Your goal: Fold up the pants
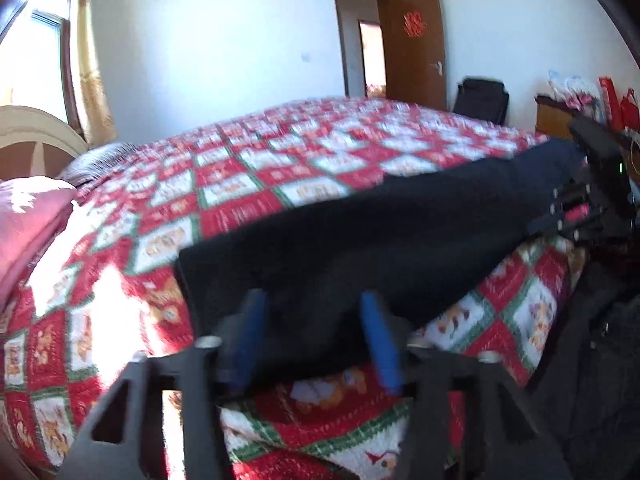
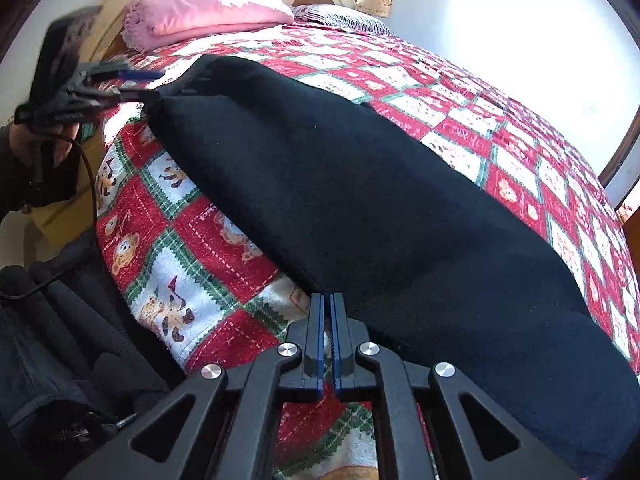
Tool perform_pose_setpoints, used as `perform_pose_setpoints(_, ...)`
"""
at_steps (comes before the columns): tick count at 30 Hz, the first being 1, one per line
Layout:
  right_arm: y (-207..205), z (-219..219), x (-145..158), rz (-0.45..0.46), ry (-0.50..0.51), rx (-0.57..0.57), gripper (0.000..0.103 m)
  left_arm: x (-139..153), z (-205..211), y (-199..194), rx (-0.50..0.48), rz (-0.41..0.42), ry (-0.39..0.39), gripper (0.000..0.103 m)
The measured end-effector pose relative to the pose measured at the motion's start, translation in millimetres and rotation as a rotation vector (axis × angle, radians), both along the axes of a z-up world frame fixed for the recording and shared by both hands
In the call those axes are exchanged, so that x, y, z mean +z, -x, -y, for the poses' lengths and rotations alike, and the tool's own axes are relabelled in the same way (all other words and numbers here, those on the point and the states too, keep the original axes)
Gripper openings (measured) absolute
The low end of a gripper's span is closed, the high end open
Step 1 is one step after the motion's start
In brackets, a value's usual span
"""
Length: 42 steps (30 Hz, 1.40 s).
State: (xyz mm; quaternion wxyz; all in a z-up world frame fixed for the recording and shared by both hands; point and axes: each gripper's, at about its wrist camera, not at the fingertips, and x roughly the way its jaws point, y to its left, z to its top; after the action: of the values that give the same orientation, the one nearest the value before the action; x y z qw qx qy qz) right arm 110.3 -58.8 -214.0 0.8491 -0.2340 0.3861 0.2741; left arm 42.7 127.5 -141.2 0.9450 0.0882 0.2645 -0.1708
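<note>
Soft, limp pants (image 2: 360, 208): grip corners. Left claw (image 1: 312, 336) wide at 6 o'clock; right claw (image 2: 328, 336) narrow, empty.

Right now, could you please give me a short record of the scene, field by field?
surface: bed with a red, white and green checked quilt
garment: black pants lying along the near edge of the bed
left gripper: open, blue pads either side of one end of the pants
right gripper: shut, beside the pants' edge; grip on the cloth not clear
other: pink pillow at the headboard; brown door open
</note>
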Motion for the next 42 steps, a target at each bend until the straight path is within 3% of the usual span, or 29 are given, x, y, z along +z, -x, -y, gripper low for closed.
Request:
perform_pose_setpoints(1,1,1,1,0.004,0.002,-0.001,0.003,6,0,0,0.014,0.026,0.018,0.078)
perform_pose_setpoints(5,3,6,11,0.023,-0.013,-0.013,0.006,15,6,-18,0.029,0.038,0.056,0.078)
perform_pose_setpoints(7,0,11,13,0.006,-0.036,-0.031,0.027,7,11,-28,0.031,0.015,0.054,0.078)
perform_pose_setpoints(8,-2,13,13,-0.001,-0.042,-0.041,0.054,1,11,-33,0.039,-0.004,0.054,0.078)
perform_pose_setpoints(9,-5,16,11,-0.010,-0.048,-0.056,0.064,-8,13,-38,0.047,-0.043,0.056,0.078)
perform_pose_setpoints(12,-10,25,3,-0.045,-0.054,-0.094,0.064,-33,14,-43,0.054,-0.138,0.043,0.078)
perform_pose_setpoints(16,-11,27,-1,-0.044,-0.019,-0.105,0.064,-34,27,-25,0.029,-0.093,-0.020,0.086)
perform_pose_setpoints(23,-8,64,27,-0.001,-0.088,-0.198,0.064,5,53,-28,-0.024,-0.018,0.052,0.086)
perform_pose_setpoints(30,-7,176,68,0.083,-0.210,-0.485,0.064,18,114,-45,-0.168,-0.030,0.085,0.090)
perform_pose_setpoints(38,22,368,98,0.158,-0.455,-1.058,0.064,7,175,-51,-0.264,-0.070,0.040,0.090)
perform_pose_setpoints(42,39,425,97,0.165,-0.561,-1.224,0.064,2,183,-52,-0.276,-0.103,0.083,0.090)
